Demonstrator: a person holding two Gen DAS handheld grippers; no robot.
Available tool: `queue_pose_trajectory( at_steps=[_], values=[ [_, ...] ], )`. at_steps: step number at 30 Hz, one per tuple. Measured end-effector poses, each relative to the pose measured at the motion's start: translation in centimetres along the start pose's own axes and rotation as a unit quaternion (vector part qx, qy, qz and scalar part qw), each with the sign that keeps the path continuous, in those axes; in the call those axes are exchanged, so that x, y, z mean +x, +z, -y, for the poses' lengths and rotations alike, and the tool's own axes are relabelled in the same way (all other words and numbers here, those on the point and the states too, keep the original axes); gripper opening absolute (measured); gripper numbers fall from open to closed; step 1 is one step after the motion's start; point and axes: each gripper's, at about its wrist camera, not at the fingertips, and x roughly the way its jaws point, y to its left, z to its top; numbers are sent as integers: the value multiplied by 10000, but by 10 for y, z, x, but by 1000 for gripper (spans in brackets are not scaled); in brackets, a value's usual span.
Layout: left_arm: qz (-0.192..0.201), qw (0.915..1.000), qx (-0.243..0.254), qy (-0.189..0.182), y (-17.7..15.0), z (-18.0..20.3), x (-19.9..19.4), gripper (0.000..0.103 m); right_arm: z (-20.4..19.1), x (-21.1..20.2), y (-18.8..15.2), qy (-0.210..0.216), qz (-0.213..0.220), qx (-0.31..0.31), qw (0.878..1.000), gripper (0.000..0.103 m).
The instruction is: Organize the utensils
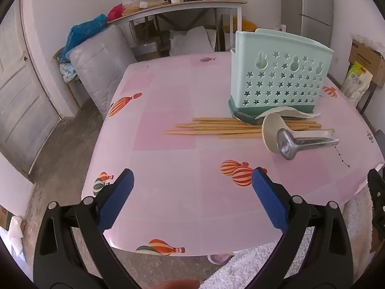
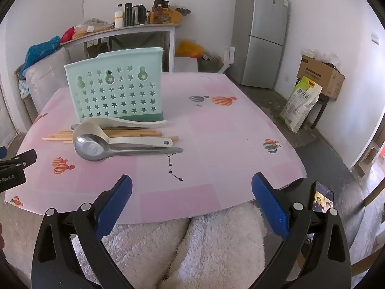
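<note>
- Left gripper (image 1: 192,175) spread wide, gripping nothing; black plastic arms, blue pads (image 1: 269,202) with a fine stippled grain, hovering over the near edge of the table (image 1: 168,144).
- Right gripper (image 2: 192,180) likewise released and bare, same blue textured pads (image 2: 270,204), held above the near table edge and white fleecy fabric (image 2: 192,245).
- Table covered in glossy pink checked cloth printed with striped balloons.
- Holder (image 1: 276,77): mint-green plastic, upright, boxy with a curved top, wall punched with star holes and three keyhole slots, darker green base; standing toward the far side of the table.
- Chopsticks (image 1: 216,126): pale wood, slim and tapered, lying flat in a loose bundle just in front of the holder.
- Ladle (image 2: 89,130): cream plastic, deep round bowl, long flat handle with a hole at the end, resting across the chopsticks.
- Spoon (image 2: 91,148): dull grey metal, oval bowl, lying beside and touching the ladle, on its nearer side.
- Rice paddle (image 2: 125,121): cream, flat, touching the holder's base.
- Grey two-door fridge (image 2: 262,33) against the far wall.
</note>
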Motion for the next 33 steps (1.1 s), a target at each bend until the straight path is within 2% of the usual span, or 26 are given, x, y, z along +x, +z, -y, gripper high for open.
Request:
queue_pose_trajectory(
  at_steps=[11, 17, 33],
  values=[
    [-10, 10000, -60, -29, 0, -1, 0, 94, -3, 2, 2, -13, -5, -13, 10000, 97],
    [-97, 9999, -83, -90, -3, -18, 7, 94, 0, 1, 7, 44, 4, 27, 10000, 97],
    [-116, 9999, -44, -23, 6, -6, 18, 94, 0, 9, 6, 79, 14, -65, 9999, 97]
  ],
)
